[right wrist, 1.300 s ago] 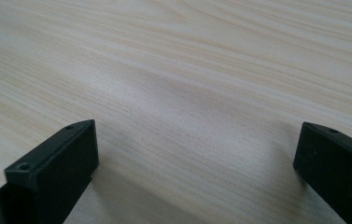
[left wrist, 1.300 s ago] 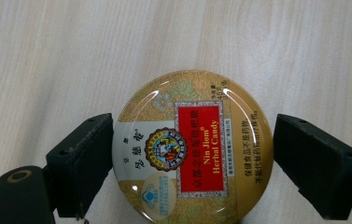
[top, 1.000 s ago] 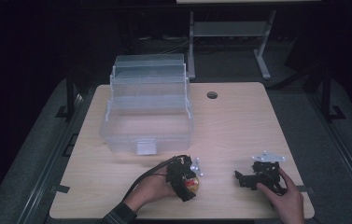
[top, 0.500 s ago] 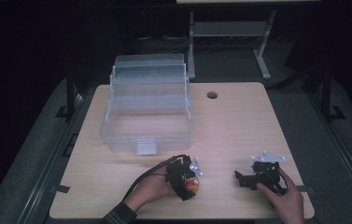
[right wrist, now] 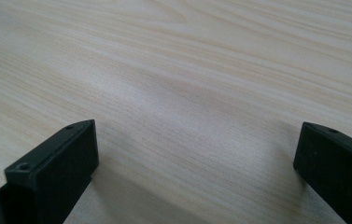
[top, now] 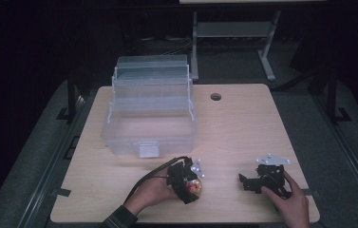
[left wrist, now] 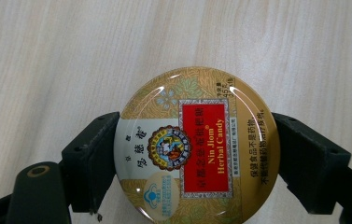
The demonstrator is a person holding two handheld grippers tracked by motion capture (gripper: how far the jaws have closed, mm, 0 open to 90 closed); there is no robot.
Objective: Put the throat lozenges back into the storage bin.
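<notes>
Bare pale wooden desk (top: 243, 128) lay open ahead of my right tongs (top: 249, 183); the clear plastic tiered box (top: 149, 111) blocked the far left.

The open storage box (top: 149, 121) stands on the table (top: 243, 128) toward its left and far side; the left gripper (top: 189, 186) sits before the box near the front edge, the round tin (left wrist: 197, 145) between its jaws on the tabletop; the right gripper (top: 249, 182) lies well apart to the right.
</notes>
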